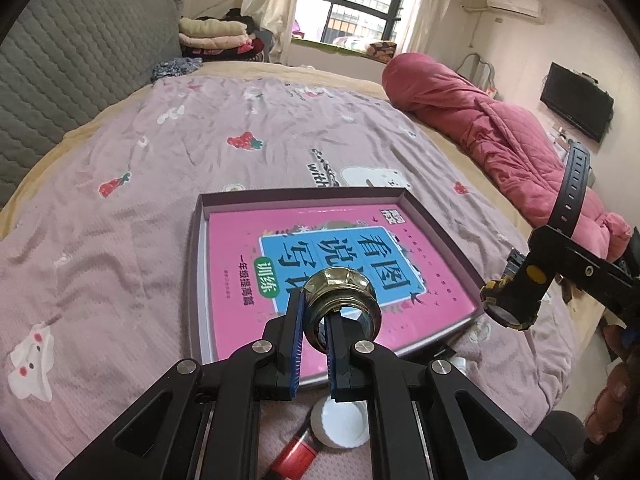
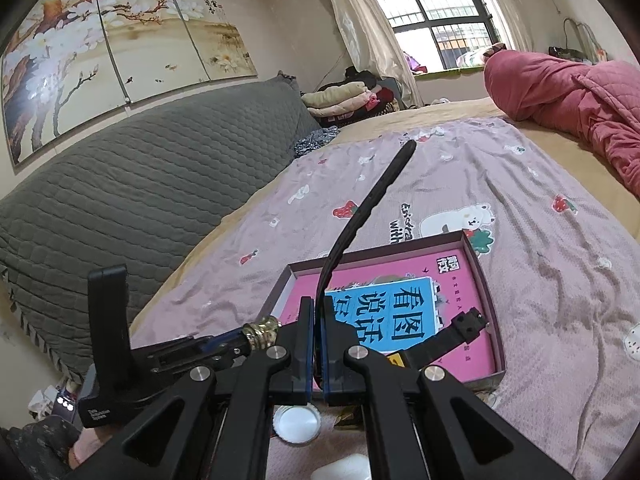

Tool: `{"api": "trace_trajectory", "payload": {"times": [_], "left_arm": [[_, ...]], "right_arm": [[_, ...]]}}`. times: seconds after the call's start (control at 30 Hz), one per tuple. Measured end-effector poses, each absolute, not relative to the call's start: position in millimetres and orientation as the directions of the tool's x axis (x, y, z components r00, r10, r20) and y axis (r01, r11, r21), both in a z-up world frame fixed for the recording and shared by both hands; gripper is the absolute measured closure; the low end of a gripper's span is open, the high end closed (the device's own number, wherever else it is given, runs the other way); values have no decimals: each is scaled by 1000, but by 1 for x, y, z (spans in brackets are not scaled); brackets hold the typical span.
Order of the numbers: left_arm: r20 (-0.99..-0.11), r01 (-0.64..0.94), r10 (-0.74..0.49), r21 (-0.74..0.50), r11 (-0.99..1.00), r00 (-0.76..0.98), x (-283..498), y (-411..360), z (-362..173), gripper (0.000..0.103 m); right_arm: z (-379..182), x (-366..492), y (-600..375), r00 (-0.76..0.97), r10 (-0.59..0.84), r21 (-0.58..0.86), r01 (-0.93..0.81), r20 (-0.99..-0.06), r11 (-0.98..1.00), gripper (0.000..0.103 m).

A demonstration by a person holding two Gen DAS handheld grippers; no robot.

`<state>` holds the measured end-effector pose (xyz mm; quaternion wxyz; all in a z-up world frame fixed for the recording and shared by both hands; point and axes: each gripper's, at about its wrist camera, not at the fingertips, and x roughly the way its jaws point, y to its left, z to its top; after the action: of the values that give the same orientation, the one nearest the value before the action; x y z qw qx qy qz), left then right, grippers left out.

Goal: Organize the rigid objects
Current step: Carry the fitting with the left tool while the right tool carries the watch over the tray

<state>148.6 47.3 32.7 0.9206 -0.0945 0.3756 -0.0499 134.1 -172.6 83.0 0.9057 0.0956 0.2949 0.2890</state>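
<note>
The left gripper [image 1: 316,320] is clamped on the wall of a brass fitting [image 1: 340,300], one finger inside its bore, holding it above the pink workbook [image 1: 320,280] that lies in a shallow box tray [image 1: 200,272] on the bed [image 1: 160,152]. The right gripper [image 2: 318,320] is closed tight on the black strap of a wristwatch [image 1: 508,308], raised over the tray's right edge. A white bottle cap [image 1: 340,424] lies on the bedsheet just before the tray.

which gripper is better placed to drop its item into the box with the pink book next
Left, probably. The left gripper, shut on the brass ring fitting, hangs over the pink book in the shallow cardboard box. The right gripper holds the black-strapped watch beside the box edge.
</note>
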Motion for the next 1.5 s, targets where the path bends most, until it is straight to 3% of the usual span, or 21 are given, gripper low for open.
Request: {"api": "trace_trajectory", "payload": {"times": [1.5], "left_arm": [[-736,-69,-84,-174,982,672,185,63,15,93]], "right_arm": [[46,173,-163,708,472,222,-421,-525,879,100]]}}
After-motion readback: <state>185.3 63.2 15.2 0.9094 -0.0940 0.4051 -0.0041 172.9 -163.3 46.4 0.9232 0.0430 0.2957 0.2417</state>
